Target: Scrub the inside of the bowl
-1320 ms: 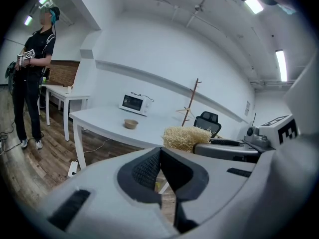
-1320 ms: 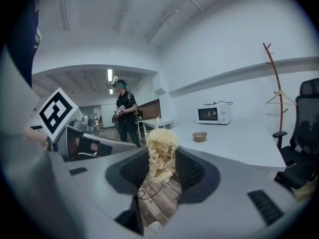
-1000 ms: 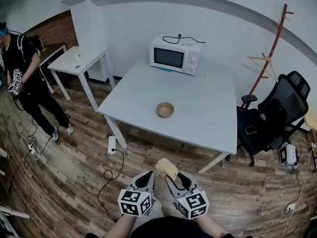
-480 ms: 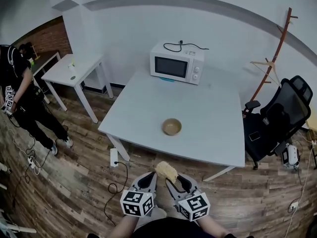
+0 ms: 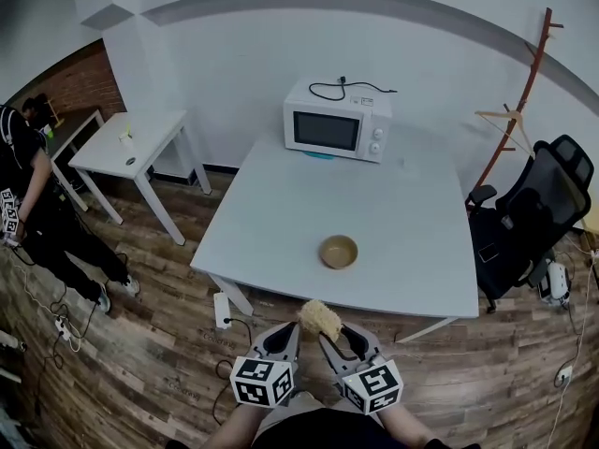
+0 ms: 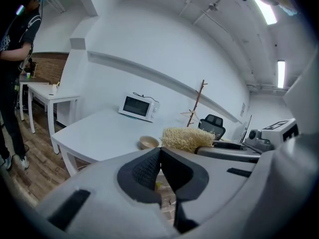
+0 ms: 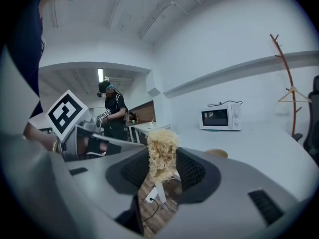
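Right gripper [image 7: 162, 176] pinches the fibrous scrubber [image 7: 160, 148], tuft sticking out past the tips, likely so fibres hit first. Left gripper [image 6: 160, 159] is pressed together, empty, probably spare to steady the bowl [image 5: 338, 252]. Bowl sits near the table's [image 5: 393, 185] front edge, well ahead. Both grippers are side by side, low, angled slightly down.

The left gripper [image 5: 281, 337] and the right gripper [image 5: 335, 331] carrying the straw scrubber [image 5: 319, 319] are closing in on the table's [image 5: 281, 241] near edge. The bowl [image 5: 338, 251] is drawing nearer to them in the head view, while the person [image 5: 23, 204] is drifting out at the left
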The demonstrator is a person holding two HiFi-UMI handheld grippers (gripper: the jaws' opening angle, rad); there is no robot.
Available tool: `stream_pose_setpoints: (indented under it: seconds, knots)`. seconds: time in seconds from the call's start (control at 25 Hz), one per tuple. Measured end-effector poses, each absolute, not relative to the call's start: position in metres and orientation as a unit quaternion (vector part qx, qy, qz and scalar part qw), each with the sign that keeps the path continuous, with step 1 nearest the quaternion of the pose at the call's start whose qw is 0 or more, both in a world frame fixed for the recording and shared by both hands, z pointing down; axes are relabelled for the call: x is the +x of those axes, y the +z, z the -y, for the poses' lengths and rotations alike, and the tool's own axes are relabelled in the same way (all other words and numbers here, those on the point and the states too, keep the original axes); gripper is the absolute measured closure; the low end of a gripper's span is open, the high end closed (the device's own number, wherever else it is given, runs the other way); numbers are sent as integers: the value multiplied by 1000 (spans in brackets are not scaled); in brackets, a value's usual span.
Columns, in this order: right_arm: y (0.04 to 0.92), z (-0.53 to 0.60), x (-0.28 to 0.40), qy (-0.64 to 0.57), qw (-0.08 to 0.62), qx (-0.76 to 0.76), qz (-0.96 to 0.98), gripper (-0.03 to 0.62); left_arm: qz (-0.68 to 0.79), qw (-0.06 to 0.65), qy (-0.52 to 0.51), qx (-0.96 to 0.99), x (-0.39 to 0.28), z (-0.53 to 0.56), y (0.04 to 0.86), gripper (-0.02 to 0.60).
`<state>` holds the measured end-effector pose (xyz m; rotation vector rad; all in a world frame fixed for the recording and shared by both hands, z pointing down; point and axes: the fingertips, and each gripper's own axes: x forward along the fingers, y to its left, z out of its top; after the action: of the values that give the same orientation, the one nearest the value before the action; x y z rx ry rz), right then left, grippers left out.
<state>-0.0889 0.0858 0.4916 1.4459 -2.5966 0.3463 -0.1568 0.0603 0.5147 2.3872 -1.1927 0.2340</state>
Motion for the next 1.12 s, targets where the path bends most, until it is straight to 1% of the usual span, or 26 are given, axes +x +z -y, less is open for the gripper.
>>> stream_pose_setpoints:
  seconds: [0.28,0.56,0.72,0.96,1.12]
  knots:
    - [494,-67,-85,122,78,503,852,431,423,234,89,871,-158,-38,517,563]
    - [506,-29,-60,152,80,519,837,431,424,235,93,869,-147,-10,522,563]
    - [502,1,-46,141,77,511,844,430,441,237,92,861,-142,17,524,563]
    - [498,35,-22,126,105,505,847,431,452,240,86,855,-121,51,517,563]
    - [498,56,-9,121,113,500,850,430,458,239,85,852,-108,74,517,563]
